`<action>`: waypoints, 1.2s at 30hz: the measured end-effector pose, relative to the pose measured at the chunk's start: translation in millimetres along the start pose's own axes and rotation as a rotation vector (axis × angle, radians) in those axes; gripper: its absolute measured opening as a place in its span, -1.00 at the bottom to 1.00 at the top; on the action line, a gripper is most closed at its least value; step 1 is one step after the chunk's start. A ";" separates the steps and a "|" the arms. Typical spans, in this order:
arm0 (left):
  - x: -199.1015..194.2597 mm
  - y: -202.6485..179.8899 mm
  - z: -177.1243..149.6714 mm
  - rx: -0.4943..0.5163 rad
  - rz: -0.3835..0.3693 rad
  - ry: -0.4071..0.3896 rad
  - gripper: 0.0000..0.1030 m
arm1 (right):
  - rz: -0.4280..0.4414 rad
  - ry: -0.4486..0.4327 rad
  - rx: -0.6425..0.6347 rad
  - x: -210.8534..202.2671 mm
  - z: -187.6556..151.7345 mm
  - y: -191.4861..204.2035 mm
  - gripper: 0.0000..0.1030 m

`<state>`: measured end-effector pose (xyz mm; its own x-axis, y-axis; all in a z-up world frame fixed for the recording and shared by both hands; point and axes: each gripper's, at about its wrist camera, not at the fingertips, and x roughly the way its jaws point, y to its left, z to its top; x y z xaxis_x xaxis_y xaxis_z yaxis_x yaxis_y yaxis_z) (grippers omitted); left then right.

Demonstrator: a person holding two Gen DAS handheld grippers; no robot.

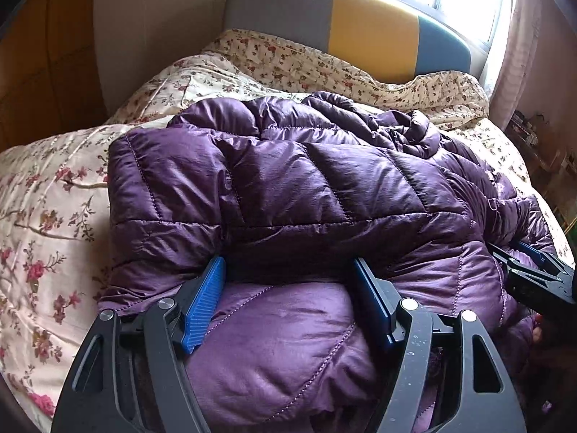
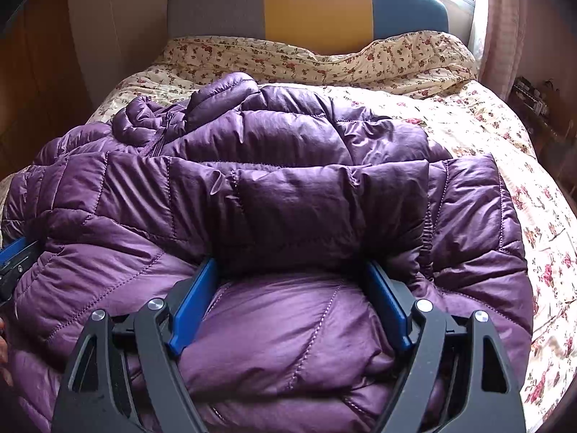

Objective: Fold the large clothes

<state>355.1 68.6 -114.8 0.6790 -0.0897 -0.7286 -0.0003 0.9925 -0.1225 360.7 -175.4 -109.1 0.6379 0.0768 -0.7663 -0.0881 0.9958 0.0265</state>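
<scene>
Here the purple puffer jacket (image 1: 288, 187) lies on the floral bedspread (image 1: 47, 195), filling the middle and lower part of both wrist views. Its long axis runs across the frame, left to right; its collar and zipper end bunches toward the headboard (image 1: 371, 29) in the upper part of the picture. A folded band of the jacket lies crosswise just beyond both grippers' fingertips. The left gripper (image 1: 288, 278) sits at the bottom centre of its view, jaws spread wide, with a thick bulge of jacket between them; whether the blue pads (image 1: 203, 303) truly press the fabric is hard to tell. The right gripper (image 2: 292, 278) is likewise spread around a puffed fold at the bottom centre of its view. Each gripper shows at the lower edge of the other's view, so they stand side by side along the near hem, about equally near it.
</scene>
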 end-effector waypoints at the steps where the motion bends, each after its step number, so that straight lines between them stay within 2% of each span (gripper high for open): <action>1: 0.6 0.0 0.2 0.001 0.001 0.002 0.37 | -0.004 0.001 -0.003 0.1 0.4 0.2 0.56; 5: -2.8 2.3 2.5 -0.010 -0.007 0.012 0.44 | -0.001 0.025 -0.007 -4.5 7.8 -1.0 0.65; 7: -12.2 3.3 4.0 -0.020 0.005 0.019 0.60 | 0.036 0.046 0.004 -17.5 13.9 -3.8 0.84; 9: -28.9 4.2 -1.2 -0.019 0.004 0.005 0.72 | 0.046 0.024 -0.001 -35.3 16.4 -7.4 0.86; 13: -68.0 18.5 -23.8 -0.030 -0.001 -0.008 0.72 | 0.058 0.036 -0.021 -64.7 5.2 -21.0 0.87; 21: -133.2 65.5 -84.5 -0.124 -0.021 0.017 0.72 | 0.010 0.131 -0.040 -117.5 -68.8 -66.9 0.87; 26: -167.6 86.6 -138.1 -0.173 -0.036 0.061 0.71 | 0.028 0.184 -0.016 -147.6 -118.5 -95.9 0.86; 29: -180.6 92.4 -161.7 -0.210 -0.048 0.085 0.58 | 0.040 0.208 -0.004 -164.4 -145.1 -107.8 0.83; 35: -210.6 91.0 -205.1 -0.265 -0.087 0.103 0.49 | 0.092 0.245 0.016 -192.8 -186.6 -117.8 0.64; 36: -214.1 87.9 -209.5 -0.262 -0.098 0.107 0.48 | 0.109 0.250 0.018 -197.1 -192.1 -117.3 0.55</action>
<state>55.8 157.6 -110.7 0.6038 -0.2066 -0.7699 -0.1371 0.9245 -0.3557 98.3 -317.1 -84.5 0.4164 0.1708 -0.8930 -0.1304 0.9833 0.1272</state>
